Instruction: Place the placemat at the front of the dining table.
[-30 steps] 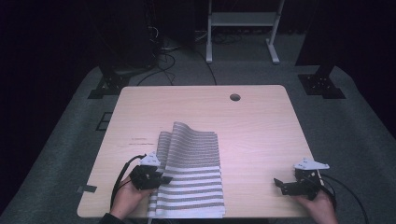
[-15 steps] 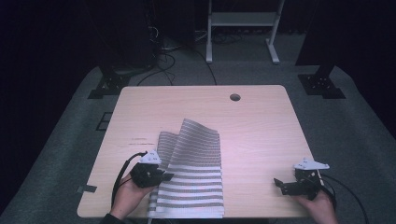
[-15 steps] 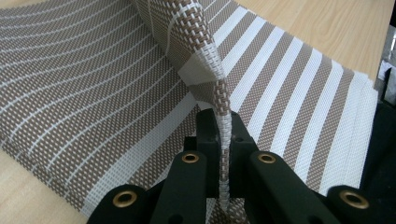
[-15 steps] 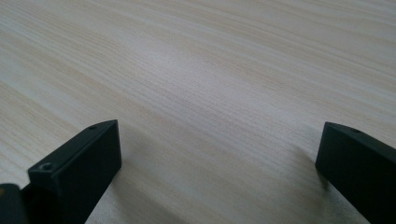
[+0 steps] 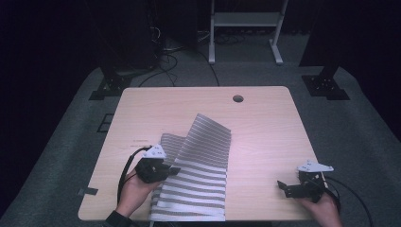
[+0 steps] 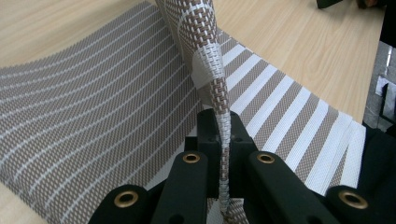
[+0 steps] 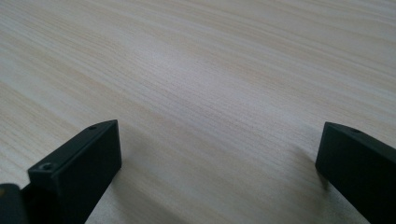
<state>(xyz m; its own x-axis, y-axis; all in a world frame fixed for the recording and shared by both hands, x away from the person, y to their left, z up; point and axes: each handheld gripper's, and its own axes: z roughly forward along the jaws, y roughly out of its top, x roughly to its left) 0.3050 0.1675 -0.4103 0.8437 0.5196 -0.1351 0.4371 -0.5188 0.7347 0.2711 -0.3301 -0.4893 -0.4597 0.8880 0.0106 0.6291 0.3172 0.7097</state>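
wide bare worktop [image 5: 265, 137] between the striped mat [image 5: 198, 189] and the right tool [image 5: 287, 188], nothing there but a small cable hole [image 5: 238, 99] at the far edge; the mat's raised fold [image 5: 210, 135] blocks the left-centre, bare wood left of it

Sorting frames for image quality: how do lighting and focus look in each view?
High view: table brightly lit, surroundings nearly black. Left gripper view: woven mat sharp, its clamped edge crisp between the shut jaws. Right gripper view: soft glare on wood, open right gripper jaws slightly blurred.
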